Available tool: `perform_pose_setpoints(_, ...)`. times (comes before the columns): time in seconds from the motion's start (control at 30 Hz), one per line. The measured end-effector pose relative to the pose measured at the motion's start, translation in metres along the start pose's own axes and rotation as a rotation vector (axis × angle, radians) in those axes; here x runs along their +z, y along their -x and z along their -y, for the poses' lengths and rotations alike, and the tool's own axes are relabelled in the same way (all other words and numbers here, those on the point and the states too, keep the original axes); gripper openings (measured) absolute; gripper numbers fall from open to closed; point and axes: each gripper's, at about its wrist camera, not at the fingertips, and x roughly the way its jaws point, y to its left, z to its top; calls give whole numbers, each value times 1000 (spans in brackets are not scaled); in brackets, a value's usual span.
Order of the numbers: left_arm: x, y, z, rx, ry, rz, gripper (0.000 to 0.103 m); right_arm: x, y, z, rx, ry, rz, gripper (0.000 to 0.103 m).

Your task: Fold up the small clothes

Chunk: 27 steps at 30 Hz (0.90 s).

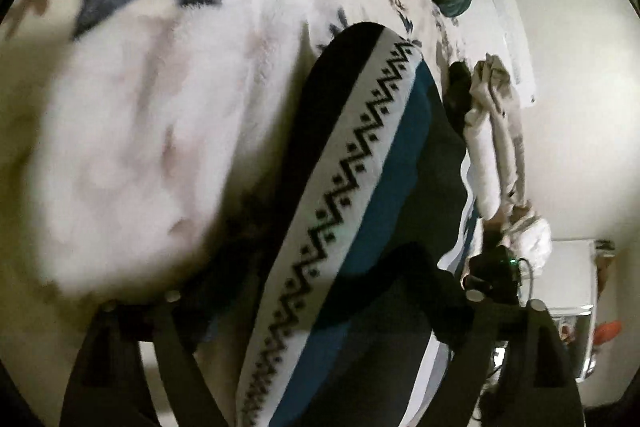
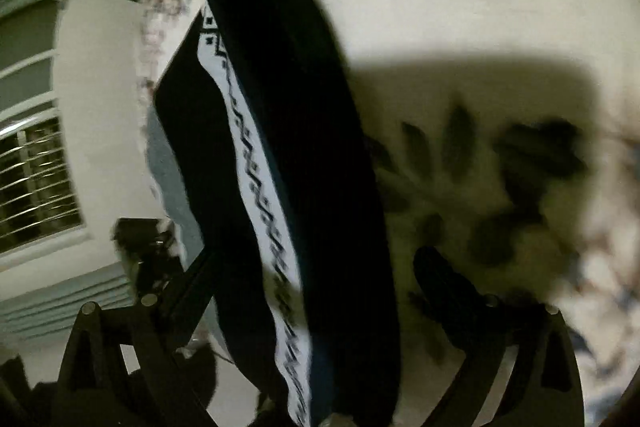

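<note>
While both grippers hold the dark sweater (image 1: 360,187) up off the leaf-print bedspread (image 1: 160,107), the fold isn't done yet, I think. Left gripper (image 1: 320,311) has its fingers wide apart w/ cloth draped between them; can't tell if it's pinched. Right gripper (image 2: 316,307) looks the same, can't tell either. Sweater has a white zigzag band (image 2: 260,187) & a teal stripe, hanging long btwn the two. Left to do: lay it flat, fold. A beige cloth bundle (image 1: 496,147) waits near the bed edge.
</note>
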Motion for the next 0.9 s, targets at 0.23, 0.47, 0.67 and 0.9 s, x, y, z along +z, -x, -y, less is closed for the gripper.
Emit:
perform_pose_setpoints(0.23,1,-2,19,-31,-21,70,77,12,-34,-14,119,46,-56,95)
perform_pose_setpoints(0.47,0,14,62,90,-131,131,21,-3,-38,-33,93,53,23,29)
perform_pose_setpoints(0.67,14,33,120,83,-238,111,21,-29,14,-60,95,36,141,26)
perform_pose_setpoints(0.9,55,25,239,36,-390,79,21,-30,151,-98,105,25,299,26)
